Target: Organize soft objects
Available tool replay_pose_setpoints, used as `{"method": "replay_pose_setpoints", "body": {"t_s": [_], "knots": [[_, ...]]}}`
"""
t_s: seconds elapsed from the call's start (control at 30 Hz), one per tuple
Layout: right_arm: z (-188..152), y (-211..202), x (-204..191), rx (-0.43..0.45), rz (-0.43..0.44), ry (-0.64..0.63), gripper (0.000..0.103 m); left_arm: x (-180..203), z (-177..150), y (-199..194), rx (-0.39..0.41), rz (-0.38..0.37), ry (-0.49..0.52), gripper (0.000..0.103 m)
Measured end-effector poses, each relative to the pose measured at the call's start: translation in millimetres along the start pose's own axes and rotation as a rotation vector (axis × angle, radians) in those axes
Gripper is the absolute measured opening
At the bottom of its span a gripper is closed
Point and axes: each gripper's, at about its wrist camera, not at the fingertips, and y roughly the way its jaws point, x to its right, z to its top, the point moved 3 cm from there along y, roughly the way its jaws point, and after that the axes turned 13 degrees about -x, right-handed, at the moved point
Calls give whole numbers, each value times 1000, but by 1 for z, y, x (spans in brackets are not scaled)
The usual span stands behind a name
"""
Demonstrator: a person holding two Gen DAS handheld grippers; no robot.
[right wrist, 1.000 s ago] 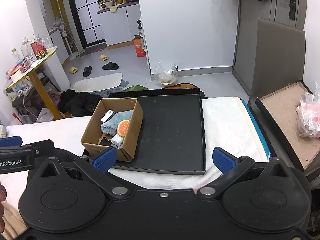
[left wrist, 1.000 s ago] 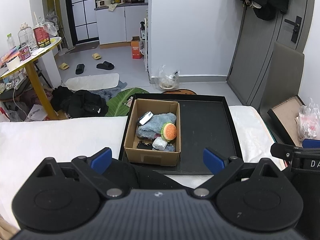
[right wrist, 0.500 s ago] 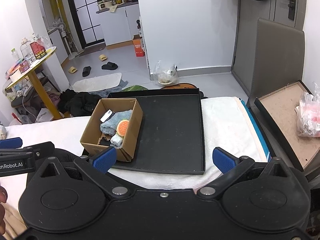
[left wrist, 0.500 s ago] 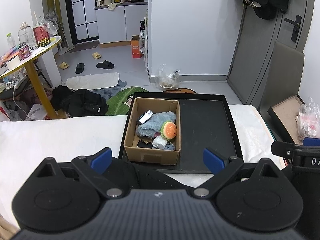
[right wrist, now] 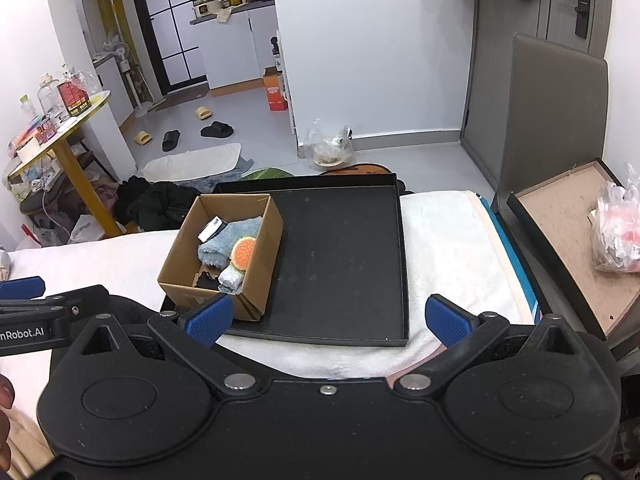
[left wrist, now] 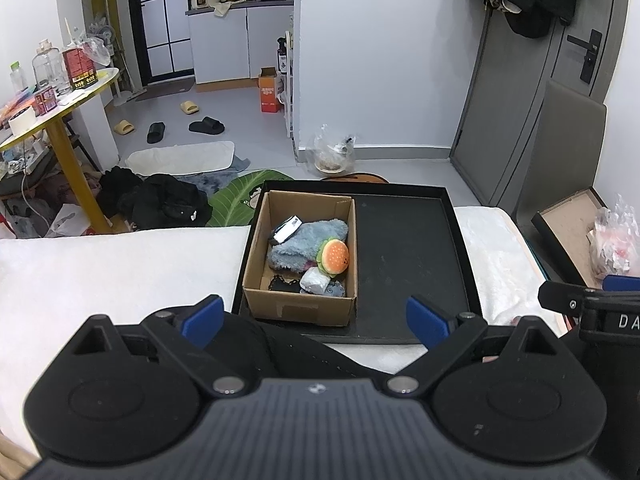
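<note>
From where I stand, both claws hang back over the near edge of the bed (left wrist: 120,264), the left claw (left wrist: 316,318) and the right claw (right wrist: 328,318) each spread wide with nothing between the blue pads. The soft things all sit in the cardboard box (left wrist: 300,304) at the left of the black tray (right wrist: 344,264): a fluffy blue cloth (left wrist: 308,240), a burger plush (left wrist: 333,257), a small white bundle (left wrist: 315,281) and something dark beneath. That would fit either a sorting about to draw from the box or a gathering already packed into it; I cannot tell which.
</note>
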Motion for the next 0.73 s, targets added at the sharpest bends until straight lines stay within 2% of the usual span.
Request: {"method": "replay_pose_setpoints", "body": {"t_s": [0.73], "knots": [[-1, 5, -2, -16, 1, 4, 103, 1, -2, -2, 12, -14, -7, 97]]}}
